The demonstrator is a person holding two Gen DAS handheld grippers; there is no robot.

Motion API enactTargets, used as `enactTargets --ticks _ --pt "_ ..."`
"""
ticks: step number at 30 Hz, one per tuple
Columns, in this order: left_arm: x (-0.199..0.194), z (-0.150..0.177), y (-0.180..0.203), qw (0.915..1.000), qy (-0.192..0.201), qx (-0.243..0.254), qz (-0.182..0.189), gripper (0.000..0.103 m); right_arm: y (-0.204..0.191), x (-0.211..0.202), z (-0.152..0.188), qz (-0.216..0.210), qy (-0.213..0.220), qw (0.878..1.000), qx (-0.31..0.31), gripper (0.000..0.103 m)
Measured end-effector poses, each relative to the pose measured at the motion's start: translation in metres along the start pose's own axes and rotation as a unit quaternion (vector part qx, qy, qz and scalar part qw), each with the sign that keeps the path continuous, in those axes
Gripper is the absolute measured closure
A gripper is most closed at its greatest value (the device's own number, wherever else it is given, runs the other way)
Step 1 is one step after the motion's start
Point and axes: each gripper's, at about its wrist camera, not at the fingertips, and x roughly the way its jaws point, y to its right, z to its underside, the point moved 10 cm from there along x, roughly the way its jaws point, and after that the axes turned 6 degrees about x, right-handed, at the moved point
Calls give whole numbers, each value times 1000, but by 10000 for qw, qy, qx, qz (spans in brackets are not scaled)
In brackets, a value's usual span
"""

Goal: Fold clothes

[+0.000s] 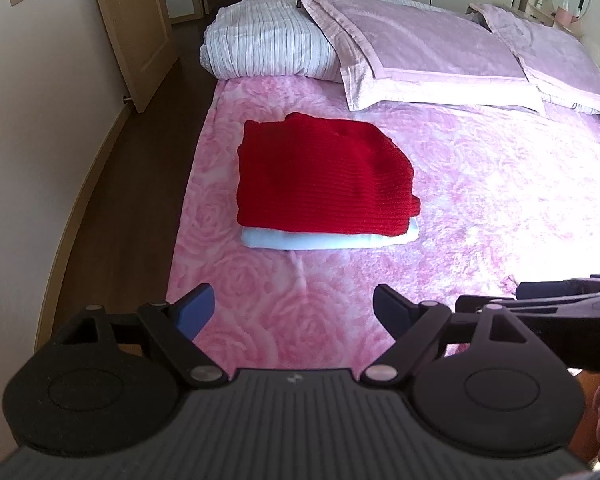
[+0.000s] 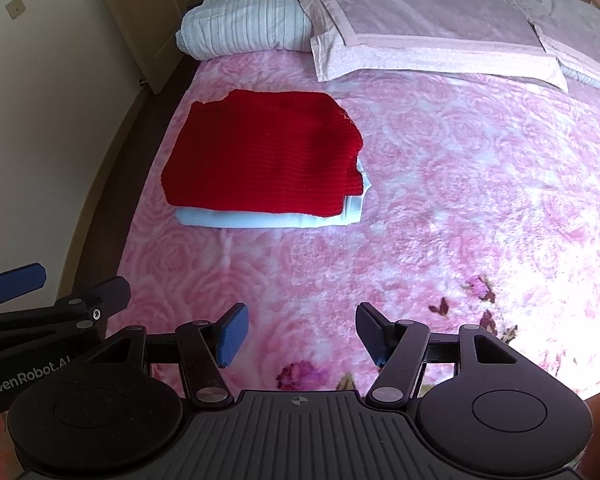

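Both grippers hang spread and empty over the bed's near edge: left gripper, right gripper. Ahead, toward the left side, a folded red sweater lies on a folded pale garment, nearer the left gripper. Nothing stands between. Beyond, pillows and a striped quilt.

Bed with pink rose blanket filled centre; cream wall, wooden door upper left; dark floor at left.
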Motion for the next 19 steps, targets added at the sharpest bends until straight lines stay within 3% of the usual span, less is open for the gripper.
enactTargets --ticks 19 --pt "8 -15 -9 9999 110 -47 -9 19 -10 6 -12 2 6 10000 -95 40"
